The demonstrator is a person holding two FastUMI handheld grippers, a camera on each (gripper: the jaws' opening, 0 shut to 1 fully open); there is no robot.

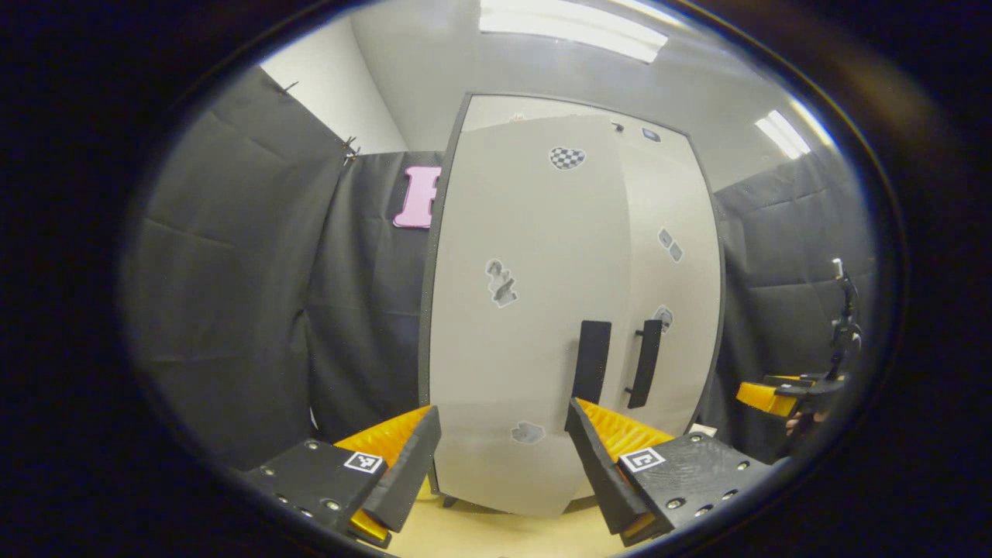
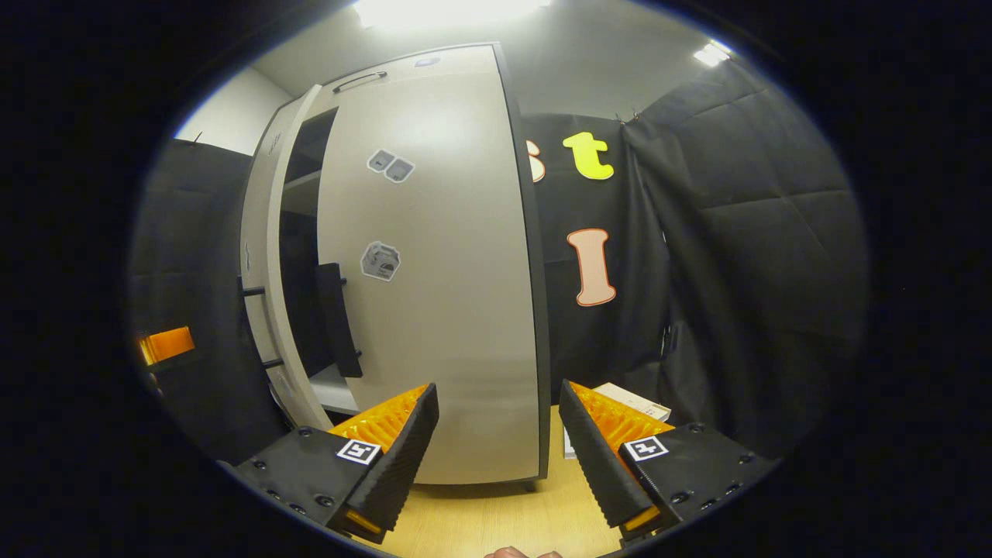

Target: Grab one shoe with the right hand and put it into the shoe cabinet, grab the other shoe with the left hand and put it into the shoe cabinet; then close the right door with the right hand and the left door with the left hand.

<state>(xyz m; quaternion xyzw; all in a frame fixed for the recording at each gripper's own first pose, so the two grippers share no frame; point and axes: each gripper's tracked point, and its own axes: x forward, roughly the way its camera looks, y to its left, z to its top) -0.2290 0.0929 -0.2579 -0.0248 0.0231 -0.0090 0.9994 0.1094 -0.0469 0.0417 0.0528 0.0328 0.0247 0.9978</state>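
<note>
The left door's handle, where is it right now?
In the left gripper view, the left handle sits just above the left gripper's right finger, beside the right handle.

Shoe cabinet (image 1: 535, 310) doors smooth, matt laminate; floor (image 2: 496, 519) pale wood; wall (image 2: 744, 271) black cloth

Pale wooden floor (image 2: 496, 519), ceiling lights (image 1: 573, 29) overhead, a small flat box (image 2: 632, 403) (floor level, beside black cloth)
</note>
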